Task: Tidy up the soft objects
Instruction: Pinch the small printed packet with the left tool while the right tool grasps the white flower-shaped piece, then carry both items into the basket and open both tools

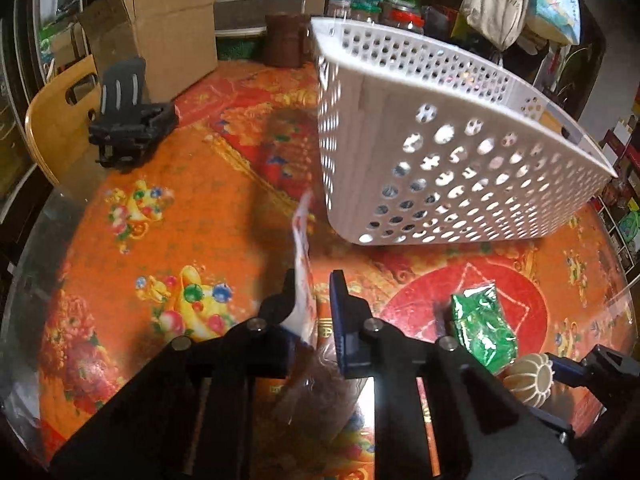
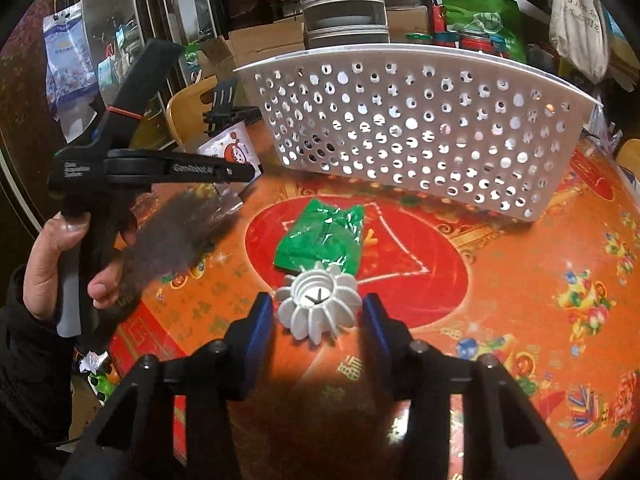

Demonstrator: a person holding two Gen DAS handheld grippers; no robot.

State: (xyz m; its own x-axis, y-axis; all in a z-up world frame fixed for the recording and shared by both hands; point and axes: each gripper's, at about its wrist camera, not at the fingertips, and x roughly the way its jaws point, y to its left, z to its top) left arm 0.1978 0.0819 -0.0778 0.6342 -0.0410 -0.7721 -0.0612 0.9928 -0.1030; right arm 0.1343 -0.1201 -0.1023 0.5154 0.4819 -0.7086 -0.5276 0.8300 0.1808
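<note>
A white perforated basket [image 1: 440, 152] stands at the back of the table; it also shows in the right wrist view [image 2: 420, 128]. My left gripper [image 1: 312, 296] holds a clear bag [image 1: 303, 256] with a red-and-white header and dark fluffy contents [image 2: 172, 236], lifted above the table left of the basket. A green foil packet [image 1: 480, 328] lies on the red circle, also seen in the right wrist view [image 2: 320, 240]. A white ribbed pumpkin-shaped object [image 2: 316, 304] sits between the open fingers of my right gripper [image 2: 318, 320], untouched.
The round table has an orange and red patterned cloth [image 1: 160, 240]. A black phone stand [image 1: 128, 120], a cardboard box [image 1: 160, 28] and a wooden chair [image 1: 60, 120] are at the back left. Jars and bags crowd behind the basket.
</note>
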